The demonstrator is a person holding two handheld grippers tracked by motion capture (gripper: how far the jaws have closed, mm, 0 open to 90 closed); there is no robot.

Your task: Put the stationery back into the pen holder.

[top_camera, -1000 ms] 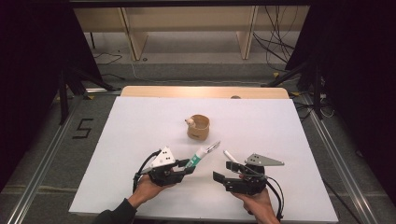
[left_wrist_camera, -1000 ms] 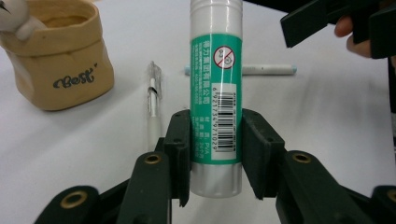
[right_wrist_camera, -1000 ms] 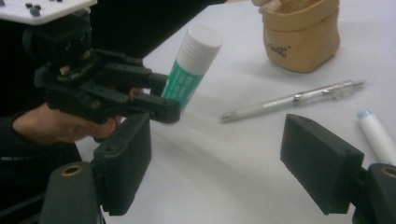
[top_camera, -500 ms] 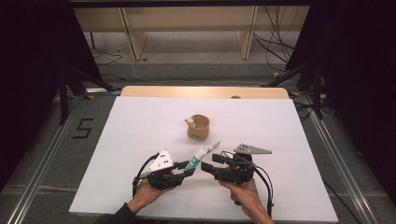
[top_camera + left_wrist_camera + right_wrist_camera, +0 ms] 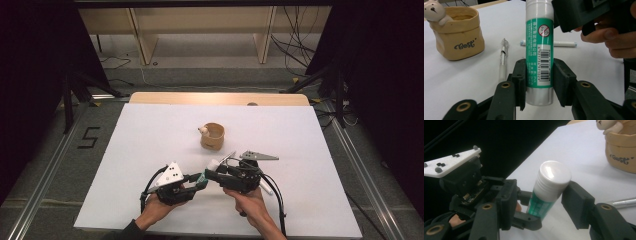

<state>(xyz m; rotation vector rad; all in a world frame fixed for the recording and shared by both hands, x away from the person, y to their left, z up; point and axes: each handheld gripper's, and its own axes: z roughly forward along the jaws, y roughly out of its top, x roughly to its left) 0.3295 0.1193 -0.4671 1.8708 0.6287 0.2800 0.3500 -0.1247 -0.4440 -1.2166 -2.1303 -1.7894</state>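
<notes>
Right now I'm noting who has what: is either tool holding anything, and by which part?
The left tool clamps the glue stick near its bottom end. The right tool has been closing around its white cap, one pad against it, not yet gripping.

I count one glue stick (image 5: 539, 51), green-labelled with a white cap. One tan pot (image 5: 213, 136) sits at twelve o'clock from it, with one small bear figure (image 5: 435, 12) on its rim. Two pens lie on the table: one clear pen (image 5: 503, 60) and one white marker (image 5: 549, 43). I work two grippers, left gripper (image 5: 200, 180) and right gripper (image 5: 214, 170).
</notes>
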